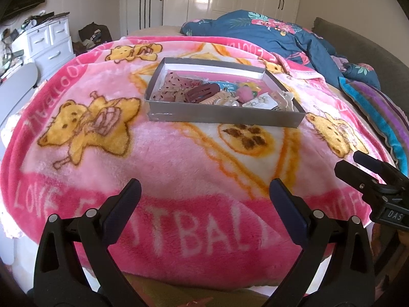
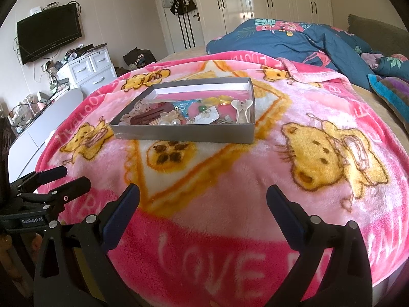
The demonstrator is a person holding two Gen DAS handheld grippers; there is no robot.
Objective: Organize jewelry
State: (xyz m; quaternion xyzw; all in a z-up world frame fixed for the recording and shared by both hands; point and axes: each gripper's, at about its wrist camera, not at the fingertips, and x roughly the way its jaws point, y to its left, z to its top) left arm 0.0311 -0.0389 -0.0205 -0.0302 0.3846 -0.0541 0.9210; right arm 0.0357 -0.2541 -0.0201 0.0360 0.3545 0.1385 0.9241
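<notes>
A shallow grey box (image 1: 225,116) sits on a pink bear-print blanket (image 1: 158,158) on the bed, also in the right wrist view (image 2: 184,133). It holds mixed jewelry and hair pieces: a dark red hair clip (image 1: 202,92) (image 2: 150,119), a pink pompom (image 1: 242,93), pearl pieces (image 2: 170,120) and a cream claw clip (image 2: 242,111). My left gripper (image 1: 205,192) is open and empty, low over the blanket's near edge, well short of the box. My right gripper (image 2: 203,197) is open and empty, also short of the box. Each gripper shows at the edge of the other's view (image 1: 358,165) (image 2: 74,177).
A blue floral duvet (image 1: 276,33) is bunched at the back right of the bed, with a striped pillow (image 1: 383,117) beside it. A white dresser (image 2: 89,69) and a wall TV (image 2: 48,33) stand to the left. Wardrobes (image 2: 268,0) line the far wall.
</notes>
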